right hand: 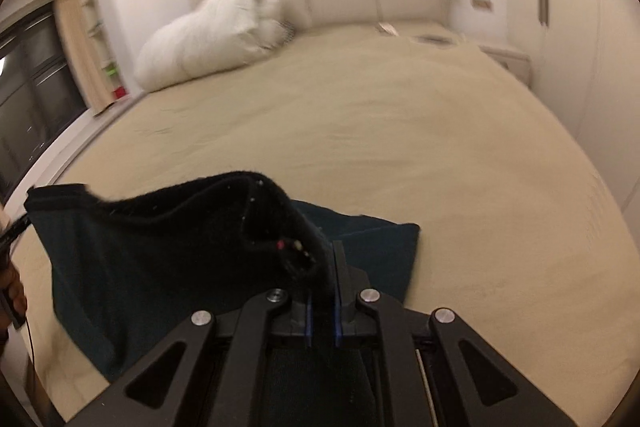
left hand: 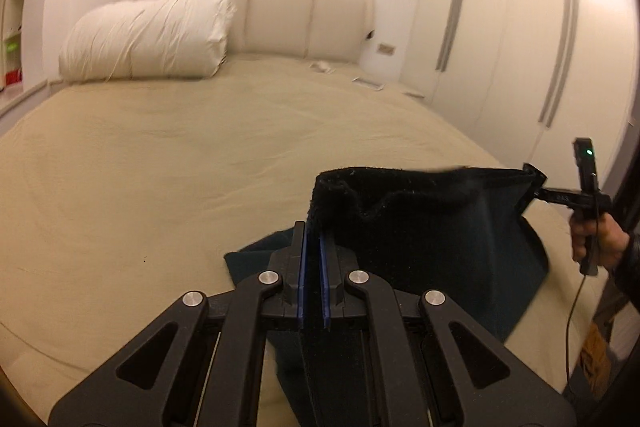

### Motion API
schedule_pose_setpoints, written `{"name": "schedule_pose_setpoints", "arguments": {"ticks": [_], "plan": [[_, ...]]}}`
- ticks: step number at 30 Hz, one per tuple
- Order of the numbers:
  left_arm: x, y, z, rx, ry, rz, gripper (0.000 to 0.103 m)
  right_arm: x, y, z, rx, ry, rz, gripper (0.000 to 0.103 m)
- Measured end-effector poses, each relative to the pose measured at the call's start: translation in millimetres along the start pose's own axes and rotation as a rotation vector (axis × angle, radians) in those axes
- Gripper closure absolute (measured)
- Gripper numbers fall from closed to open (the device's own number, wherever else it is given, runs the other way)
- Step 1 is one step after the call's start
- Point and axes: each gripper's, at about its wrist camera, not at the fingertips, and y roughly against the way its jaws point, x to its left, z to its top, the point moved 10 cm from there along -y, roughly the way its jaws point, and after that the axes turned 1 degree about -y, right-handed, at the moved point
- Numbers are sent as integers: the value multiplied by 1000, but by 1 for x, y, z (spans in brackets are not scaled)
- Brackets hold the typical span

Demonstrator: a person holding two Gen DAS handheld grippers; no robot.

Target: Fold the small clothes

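Note:
A dark teal-black small garment (left hand: 432, 227) hangs stretched between my two grippers above the near edge of the bed; its lower part rests on the sheet. My left gripper (left hand: 313, 247) is shut on one top corner of it. My right gripper (right hand: 322, 267) is shut on the other top corner, and it also shows at the right of the left wrist view (left hand: 534, 183), held by a hand. The garment (right hand: 160, 251) sags a little along its top edge. The cloth between the fingers hides the pads' inner faces.
A beige bed sheet (left hand: 200, 155) fills both views. A white pillow (left hand: 148, 35) lies against the padded headboard (left hand: 304, 19). Small white items (left hand: 366, 83) lie at the far right of the bed. A white wardrobe (left hand: 520, 27) stands to the right, shelves (right hand: 104, 59) to the left.

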Motion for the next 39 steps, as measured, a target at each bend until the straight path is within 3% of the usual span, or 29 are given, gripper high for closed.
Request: {"name": "schedule_pose_setpoints", "arguments": {"ticks": [2, 3, 4, 6, 10, 17, 21, 27, 29, 32, 36, 39], "plan": [[19, -48, -7, 100, 84, -1, 98, -19, -30, 1, 57, -79, -15, 93], [30, -76, -17, 168, 117, 25, 97, -31, -47, -1, 89, -122, -31, 88], [36, -90, -24, 211, 131, 40, 97, -38, -58, -3, 112, -151, -46, 66], [46, -112, -43, 296, 187, 78, 97, -48, -72, -13, 161, -220, -54, 44], [54, -101, -55, 268, 228, 77, 97, -48, -61, -12, 96, -185, -26, 30], [48, -42, -79, 199, 281, 72, 97, -107, -19, -5, -36, -383, -86, 30], [48, -29, -79, 158, 317, 91, 97, -101, 3, -2, -84, -341, -75, 30], [-2, -44, -52, 171, 148, 44, 97, -83, 13, 2, -140, -304, -58, 30], [-12, -66, -56, 234, 88, 78, 97, -82, 8, 2, -135, -312, -61, 30], [-8, -85, -65, 267, 82, 121, 97, -76, 0, 1, -118, -290, -62, 30], [5, -104, -89, 315, 126, 138, 97, -62, -27, -6, -37, -208, -84, 30], [6, -104, -94, 309, 112, 130, 97, -61, -59, -22, 71, -166, -113, 40]]}}
